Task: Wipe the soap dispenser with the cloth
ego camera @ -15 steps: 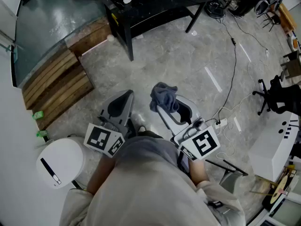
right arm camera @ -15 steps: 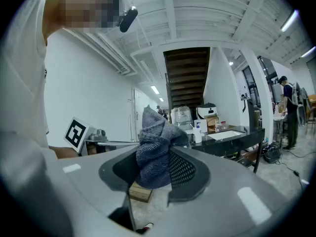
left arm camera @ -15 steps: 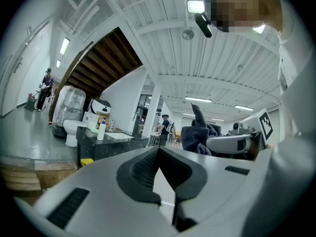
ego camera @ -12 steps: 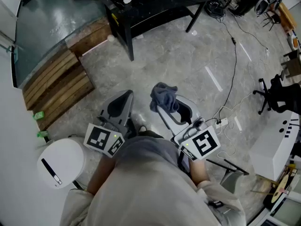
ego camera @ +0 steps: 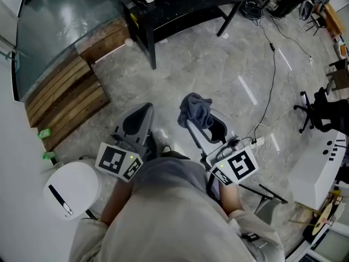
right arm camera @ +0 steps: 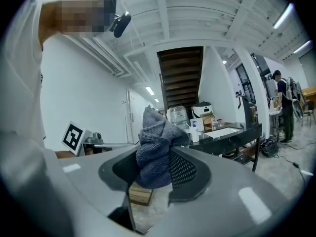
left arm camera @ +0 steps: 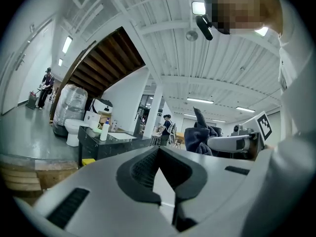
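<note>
Right gripper (right arm camera: 157, 172) is clamped on the bunched-up grey cloth (right arm camera: 154, 144). The left gripper (left arm camera: 159, 166) is closed with nothing in it. The white bottle I take for the soap dispenser (right arm camera: 194, 132) sits on the black table (ego camera: 185, 7), well ahead, so nothing's wiped yet. I'd walk up, maybe steady the bottle with the free gripper, and rub with the loose tuft of cloth, not the hard jaw tips. Floor straight ahead looks open. The 3 things to dodge are the table leg (ego camera: 144, 42), the wooden boards (ego camera: 65, 91) on the left and the cable (ego camera: 271, 75) on the right.
</note>
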Motion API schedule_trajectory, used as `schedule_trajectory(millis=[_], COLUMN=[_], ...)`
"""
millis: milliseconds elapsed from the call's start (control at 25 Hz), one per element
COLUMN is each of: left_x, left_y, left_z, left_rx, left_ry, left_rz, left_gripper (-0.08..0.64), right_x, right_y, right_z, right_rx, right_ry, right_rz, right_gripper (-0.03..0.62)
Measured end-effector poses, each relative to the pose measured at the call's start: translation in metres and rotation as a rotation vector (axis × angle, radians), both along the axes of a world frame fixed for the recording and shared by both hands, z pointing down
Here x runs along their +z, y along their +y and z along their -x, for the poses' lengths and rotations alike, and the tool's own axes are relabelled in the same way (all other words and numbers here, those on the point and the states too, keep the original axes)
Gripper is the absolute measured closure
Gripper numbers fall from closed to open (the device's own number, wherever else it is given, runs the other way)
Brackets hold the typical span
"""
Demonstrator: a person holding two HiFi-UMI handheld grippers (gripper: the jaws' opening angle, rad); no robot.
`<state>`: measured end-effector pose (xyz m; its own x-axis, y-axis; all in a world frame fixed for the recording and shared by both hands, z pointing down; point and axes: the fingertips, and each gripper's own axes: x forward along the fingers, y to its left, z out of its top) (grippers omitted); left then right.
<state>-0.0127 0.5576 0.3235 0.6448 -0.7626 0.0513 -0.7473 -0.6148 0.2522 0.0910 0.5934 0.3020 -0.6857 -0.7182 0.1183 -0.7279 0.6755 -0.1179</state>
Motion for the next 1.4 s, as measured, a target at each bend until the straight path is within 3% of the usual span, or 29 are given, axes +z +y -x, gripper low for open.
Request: schedule_trajectory(millis=[720, 1000, 1400], left_x=[-0.018, -0.027, -0.027], left_y=[-0.154, -0.202, -0.236], left_z=[0.065, 0.09, 0.127], left_rx=[0.065, 0.089, 0.128], left_ry=[0.031, -0.003, 0.011], left_rz=[-0.031, -0.067, -0.07], left_gripper=[0.554, 0.554, 0.554], right_x=[-0.01, -0.02, -0.025], right_y=[-0.158, -0.211, -0.244], right_z=[0.075, 0.106, 0.138], right_rx=[0.016, 0.034, 0.065], right_ry=[0.048, 0.028, 0.024], right_rz=[-0.005, -0.024, -0.03], right_gripper=[0.44, 0.44, 0.439])
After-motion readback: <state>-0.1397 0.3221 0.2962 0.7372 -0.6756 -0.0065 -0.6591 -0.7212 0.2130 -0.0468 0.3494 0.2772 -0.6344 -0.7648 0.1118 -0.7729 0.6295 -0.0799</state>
